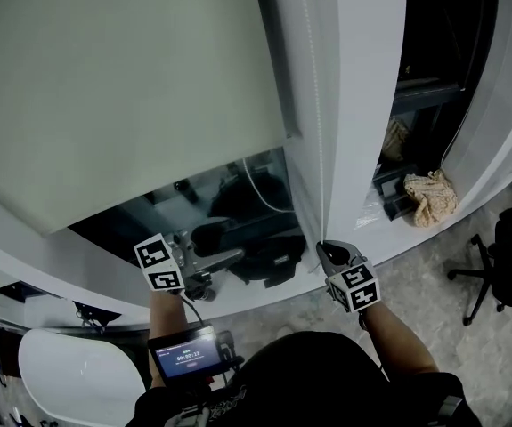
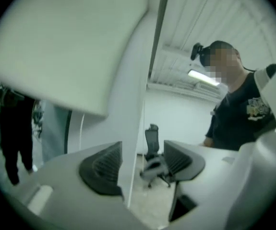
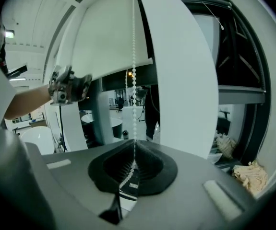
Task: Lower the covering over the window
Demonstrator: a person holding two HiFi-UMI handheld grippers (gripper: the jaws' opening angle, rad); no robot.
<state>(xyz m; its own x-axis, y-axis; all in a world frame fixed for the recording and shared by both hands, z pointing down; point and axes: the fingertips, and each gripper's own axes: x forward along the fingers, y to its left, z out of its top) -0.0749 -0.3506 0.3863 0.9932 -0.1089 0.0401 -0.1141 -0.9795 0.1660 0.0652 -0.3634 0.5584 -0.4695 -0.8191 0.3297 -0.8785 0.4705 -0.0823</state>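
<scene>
While the left hand-held gripper sits with jaws spread, pinching nothing, near the lower edge of the blind, the bead chain lies apart to its right, long axis vertical beside the frame. Right hand-held gripper is clamped on that chain, so right is the working side. Blind covers the upper window only; next pull probably runs straight down the chain.
</scene>
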